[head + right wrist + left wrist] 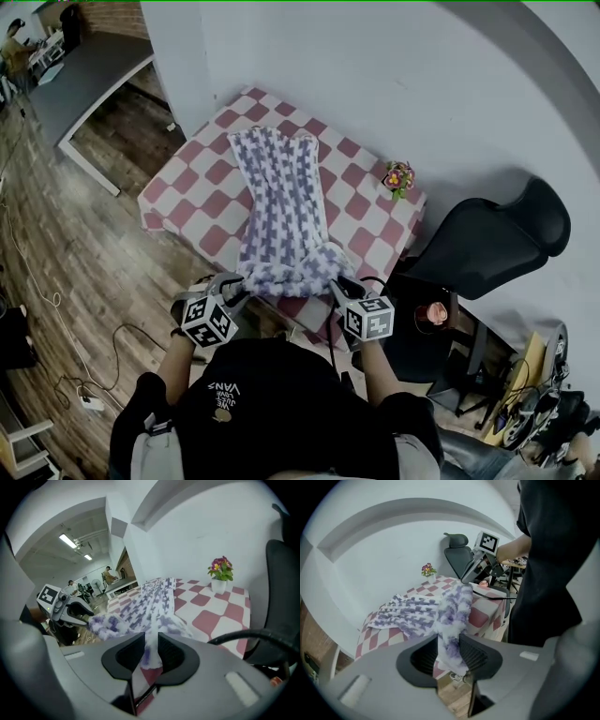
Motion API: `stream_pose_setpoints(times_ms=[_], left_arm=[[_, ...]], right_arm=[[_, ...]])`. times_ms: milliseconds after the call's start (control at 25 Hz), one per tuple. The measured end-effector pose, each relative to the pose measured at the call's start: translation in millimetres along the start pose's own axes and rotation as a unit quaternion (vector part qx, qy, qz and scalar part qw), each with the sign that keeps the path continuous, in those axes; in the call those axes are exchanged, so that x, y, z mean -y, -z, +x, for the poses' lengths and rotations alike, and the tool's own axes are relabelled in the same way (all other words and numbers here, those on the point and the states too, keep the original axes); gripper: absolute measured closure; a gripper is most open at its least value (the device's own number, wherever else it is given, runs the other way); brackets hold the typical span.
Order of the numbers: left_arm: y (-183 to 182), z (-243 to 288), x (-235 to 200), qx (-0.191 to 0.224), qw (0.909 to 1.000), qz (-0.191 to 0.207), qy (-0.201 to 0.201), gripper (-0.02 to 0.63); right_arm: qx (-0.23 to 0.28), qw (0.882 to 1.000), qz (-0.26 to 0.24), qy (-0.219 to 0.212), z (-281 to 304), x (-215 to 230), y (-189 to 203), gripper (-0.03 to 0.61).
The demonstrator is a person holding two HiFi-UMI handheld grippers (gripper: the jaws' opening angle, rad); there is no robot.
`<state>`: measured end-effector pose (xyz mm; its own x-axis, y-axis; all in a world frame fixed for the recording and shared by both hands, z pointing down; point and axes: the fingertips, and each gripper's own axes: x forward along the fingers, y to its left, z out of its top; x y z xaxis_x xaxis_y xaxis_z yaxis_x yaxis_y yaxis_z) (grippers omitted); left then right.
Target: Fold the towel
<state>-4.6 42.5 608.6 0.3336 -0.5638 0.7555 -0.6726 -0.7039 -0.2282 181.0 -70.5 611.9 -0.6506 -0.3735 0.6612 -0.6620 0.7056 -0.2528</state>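
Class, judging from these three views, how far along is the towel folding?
Done: the purple-and-white patterned towel lies stretched lengthwise on the red-and-white checked table. In hand: the left gripper and right gripper each hold a near corner. To do: no end-to-end fold shows yet.

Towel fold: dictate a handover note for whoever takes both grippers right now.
Left gripper: jaws closed on the near left corner of the towel.
Right gripper: jaws closed on the near right corner.
Towel: lies lengthwise on the checkered table, with its near end bunched at the table's near edge between the grippers.
Done: both near corners gripped; no crosswise fold shows yet.
Left: probably carry the near end over to the far end, release, smooth flat.
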Motion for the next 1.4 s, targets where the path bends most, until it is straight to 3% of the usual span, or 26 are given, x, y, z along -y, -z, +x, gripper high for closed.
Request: stream_pose_setpoints(times_ms=[80, 160, 360, 480, 880, 1040, 1200, 1400], left_arm=[[-2, -7, -15, 0.021, 0.9995, -0.018, 0.014, 0.453], [-5, -19, -40, 0.053, 0.9976, -0.043, 0.012, 0.445], [1, -19, -138, 0.09, 0.9878, -0.109, -0.065, 0.446], [0, 8, -181, 0.094, 0.9828, -0.134, -0.086, 0.445], [-4, 123, -203, 0.045, 0.9824, -0.181, 0.015, 0.445], [-4, 138, -204, 0.034, 0.9864, -0.157, 0.037, 0.445], [-10, 148, -197, 0.041, 0.9916, -0.091, 0.082, 0.445], [-16, 159, -186, 0.007, 0.9893, 0.008, 0.146, 0.445]], right_arm=[[0.021, 1.0, 0.019, 0.01, -6, 13, -18, 0.483], [0.046, 0.998, 0.038, 0.024, -12, 27, -40, 0.469], [0.062, 0.995, 0.047, 0.057, 8, 55, -88, 0.466], [0.049, 0.996, 0.045, 0.066, 44, 64, -112, 0.451], [-0.012, 0.995, 0.044, 0.086, 162, 92, -164, 0.423], [-0.036, 0.994, 0.056, 0.083, 193, 94, -160, 0.423], [-0.06, 0.994, 0.055, 0.079, 211, 94, -150, 0.423], [-0.072, 0.993, 0.024, 0.087, 213, 102, -146, 0.532]])
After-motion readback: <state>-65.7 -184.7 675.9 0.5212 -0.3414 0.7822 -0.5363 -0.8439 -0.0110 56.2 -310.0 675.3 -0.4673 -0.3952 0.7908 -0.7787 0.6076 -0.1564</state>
